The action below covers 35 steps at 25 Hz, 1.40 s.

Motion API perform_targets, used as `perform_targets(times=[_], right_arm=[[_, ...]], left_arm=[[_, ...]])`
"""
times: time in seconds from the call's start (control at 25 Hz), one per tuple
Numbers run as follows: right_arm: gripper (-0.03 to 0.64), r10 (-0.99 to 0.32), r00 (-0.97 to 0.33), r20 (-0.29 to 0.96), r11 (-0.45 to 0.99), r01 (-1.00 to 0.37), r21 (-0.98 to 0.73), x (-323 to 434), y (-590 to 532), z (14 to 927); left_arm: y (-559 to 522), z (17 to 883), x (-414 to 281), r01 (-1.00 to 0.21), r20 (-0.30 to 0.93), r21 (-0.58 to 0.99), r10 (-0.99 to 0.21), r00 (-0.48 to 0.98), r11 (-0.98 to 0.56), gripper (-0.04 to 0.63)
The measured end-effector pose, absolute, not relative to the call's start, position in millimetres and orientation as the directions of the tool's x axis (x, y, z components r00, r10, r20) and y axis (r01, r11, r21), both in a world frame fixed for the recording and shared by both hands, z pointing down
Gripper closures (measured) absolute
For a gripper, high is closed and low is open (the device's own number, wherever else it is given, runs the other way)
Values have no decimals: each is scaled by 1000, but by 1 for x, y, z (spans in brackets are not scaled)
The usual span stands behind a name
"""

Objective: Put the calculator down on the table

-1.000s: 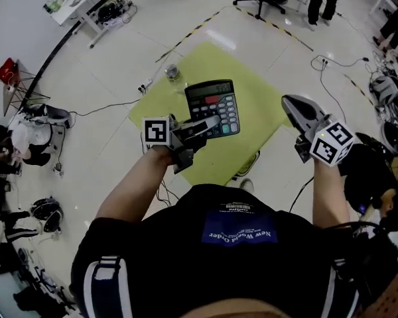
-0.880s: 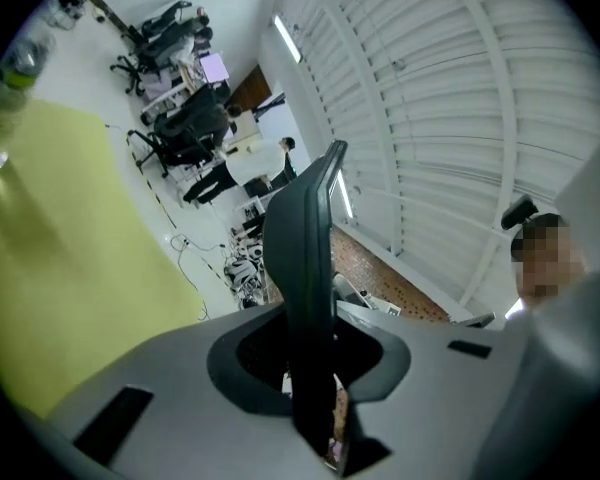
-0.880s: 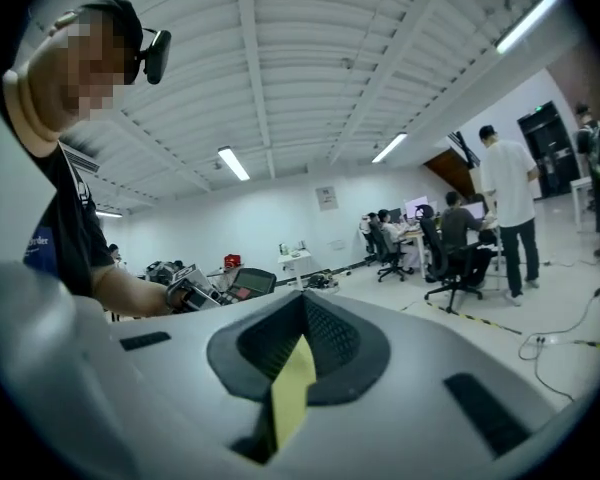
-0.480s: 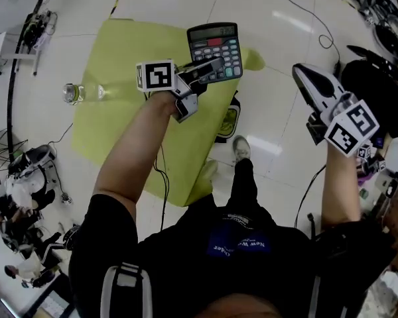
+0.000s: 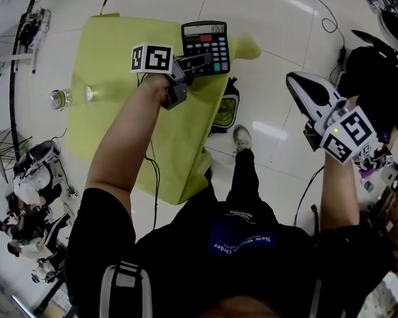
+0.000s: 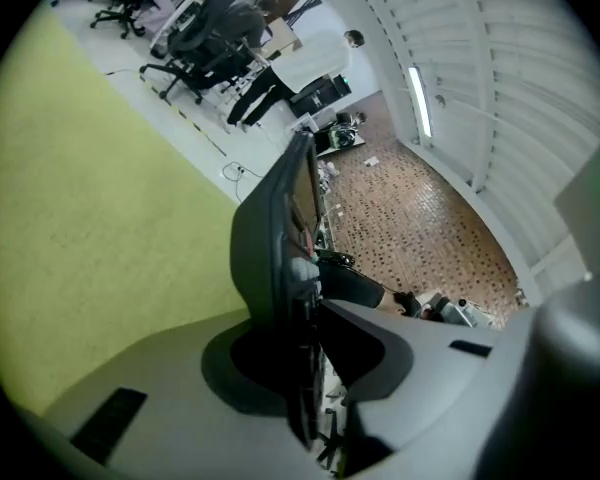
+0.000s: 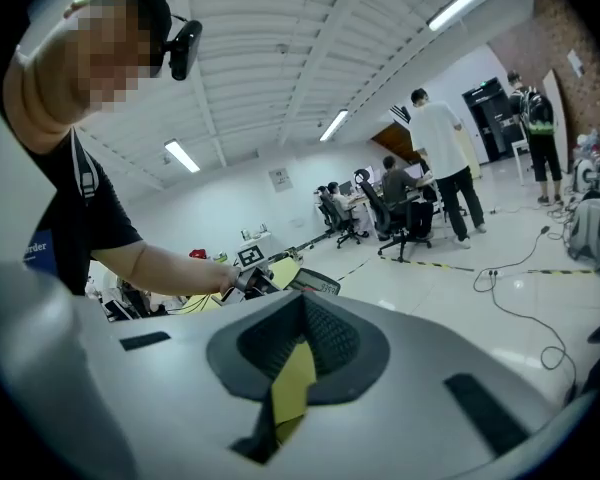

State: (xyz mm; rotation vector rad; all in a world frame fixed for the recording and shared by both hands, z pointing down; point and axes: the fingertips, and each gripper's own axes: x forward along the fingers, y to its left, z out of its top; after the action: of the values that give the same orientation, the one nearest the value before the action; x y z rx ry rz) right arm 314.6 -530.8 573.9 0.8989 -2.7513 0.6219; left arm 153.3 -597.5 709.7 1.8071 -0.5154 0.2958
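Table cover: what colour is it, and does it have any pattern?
The table cover is plain yellow-green, no pattern; it shows best in the head view.

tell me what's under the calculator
The yellow-green table shows around the calculator, held by the left gripper at its near edge. The patch directly beneath is covered, so contact can't be judged.

A big work room like a lab: office chairs (image 6: 202, 30), cables (image 7: 495, 289) on the white floor (image 7: 450, 263), long ceiling lights (image 7: 460, 3).
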Motion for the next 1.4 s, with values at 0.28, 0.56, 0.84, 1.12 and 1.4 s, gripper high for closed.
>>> perform_targets(times=[0.28, 0.56, 0.84, 1.12, 1.4], right_arm=[[630, -494, -807, 324, 740, -586, -329, 315, -522, 577], [630, -461, -820, 339, 757, -563, -331, 294, -517, 575], [630, -440, -831, 340, 785, -540, -305, 273, -507, 565], [630, -456, -831, 317, 776, -546, -316, 269, -507, 548], [630, -452, -840, 300, 777, -536, -330, 252, -487, 501]], left_arm=[[-594, 719, 141, -567, 517, 813, -284, 808, -134, 474], [-599, 719, 124, -775, 706, 565, -320, 632, -283, 368], [-605, 718, 97, -885, 793, 148, -482, 373, -441, 227], [-590, 667, 95, -843, 602, 284, -599, 528, -458, 227], [-510, 524, 56, -711, 310, 469, -656, 688, -524, 240]])
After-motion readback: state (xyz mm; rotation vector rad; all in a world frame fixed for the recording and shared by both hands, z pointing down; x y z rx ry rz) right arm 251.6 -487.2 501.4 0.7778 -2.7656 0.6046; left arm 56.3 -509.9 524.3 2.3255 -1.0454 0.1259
